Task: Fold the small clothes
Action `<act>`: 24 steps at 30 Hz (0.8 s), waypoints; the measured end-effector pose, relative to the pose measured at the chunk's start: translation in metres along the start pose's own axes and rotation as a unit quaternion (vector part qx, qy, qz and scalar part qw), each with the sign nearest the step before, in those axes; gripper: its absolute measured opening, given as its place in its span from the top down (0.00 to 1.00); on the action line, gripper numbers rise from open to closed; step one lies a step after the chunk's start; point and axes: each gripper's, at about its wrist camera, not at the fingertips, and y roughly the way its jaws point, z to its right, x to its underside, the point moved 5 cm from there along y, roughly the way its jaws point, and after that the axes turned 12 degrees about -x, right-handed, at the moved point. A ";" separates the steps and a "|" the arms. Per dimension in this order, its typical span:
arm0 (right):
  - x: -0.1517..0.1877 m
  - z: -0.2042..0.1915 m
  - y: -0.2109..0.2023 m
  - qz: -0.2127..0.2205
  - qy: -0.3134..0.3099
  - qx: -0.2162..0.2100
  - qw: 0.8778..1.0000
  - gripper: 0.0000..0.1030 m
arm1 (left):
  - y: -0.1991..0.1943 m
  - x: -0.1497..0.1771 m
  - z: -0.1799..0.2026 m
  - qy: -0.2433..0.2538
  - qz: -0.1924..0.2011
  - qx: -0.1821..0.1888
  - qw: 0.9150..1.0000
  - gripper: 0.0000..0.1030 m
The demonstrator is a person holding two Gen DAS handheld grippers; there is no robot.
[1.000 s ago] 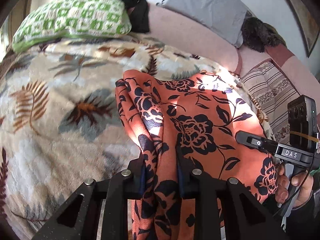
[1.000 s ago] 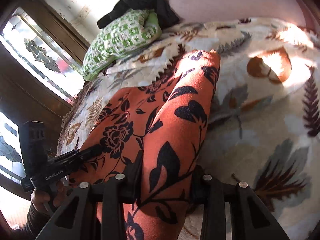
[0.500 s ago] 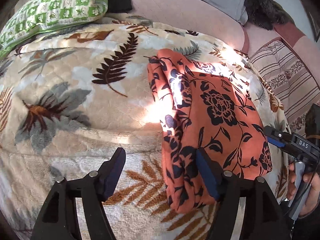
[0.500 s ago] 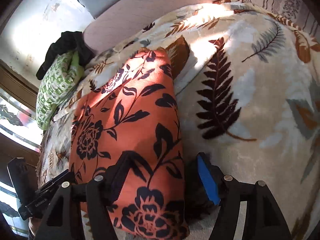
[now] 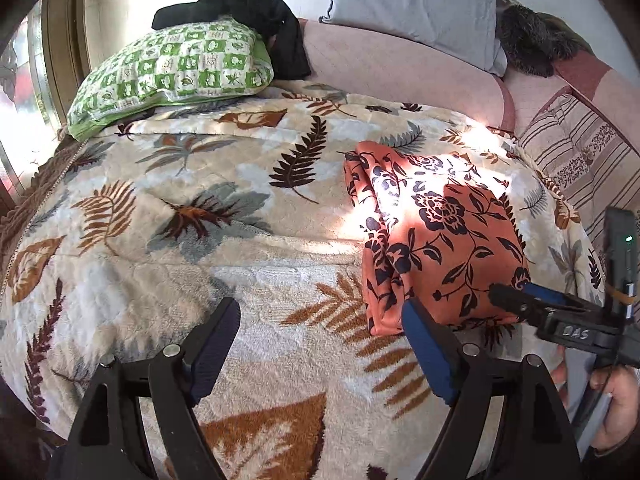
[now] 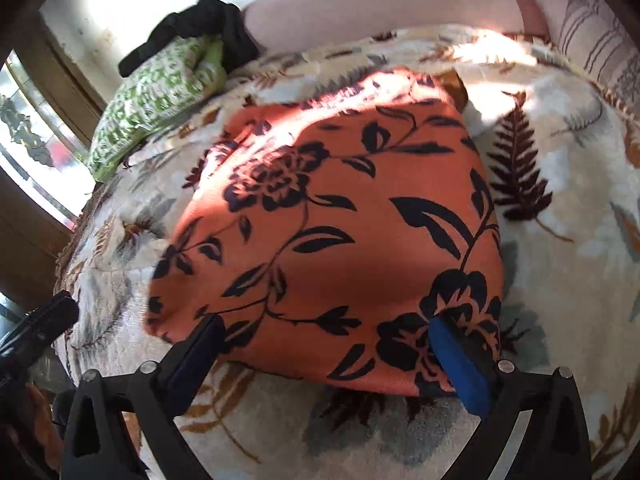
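Note:
An orange cloth with black flowers [image 5: 440, 236] lies folded on the leaf-print blanket [image 5: 200, 240], partly in sunlight. My left gripper [image 5: 318, 316] hovers over bare blanket with its jaws opening and nothing between them; the cloth's near left corner sits just beside its right finger [image 5: 424, 344]. In the right wrist view the cloth [image 6: 340, 220] fills the middle. My right gripper [image 6: 326, 326] has its jaws opening wide around the cloth's near edge, and the pads do not press on it. The right gripper [image 5: 520, 300] also shows at the cloth's near right corner.
A green checked pillow [image 5: 172, 68] with a black garment [image 5: 256, 12] on it lies at the far left. A grey pillow [image 5: 416, 4] and pink bolster [image 5: 400, 64] line the back. A striped cushion [image 5: 576, 160] is at right, a window [image 6: 32, 148] at left. A hand [image 5: 616, 412] holds the right tool.
Both grippers let go of the orange cloth, spread their jaws and drew back. The cloth, held up a second ago, now lies folded on the blanket.

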 end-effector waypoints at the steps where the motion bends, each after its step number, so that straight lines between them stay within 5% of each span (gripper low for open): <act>1: 0.000 -0.009 -0.013 0.012 -0.003 -0.008 1.000 0.00 | -0.006 0.001 -0.002 -0.002 0.008 -0.007 1.000 0.18; 10: 0.019 -0.040 -0.130 0.119 -0.058 0.088 0.987 0.00 | -0.041 0.000 -0.001 0.012 0.046 -0.041 0.998 0.16; 17: 0.049 -0.041 -0.160 0.118 -0.049 0.111 0.986 0.00 | -0.051 0.008 0.017 0.024 0.039 -0.029 0.999 0.16; 24: 0.043 -0.055 -0.168 0.128 -0.067 0.107 0.984 0.00 | -0.074 0.002 0.035 0.034 0.055 -0.008 0.998 0.16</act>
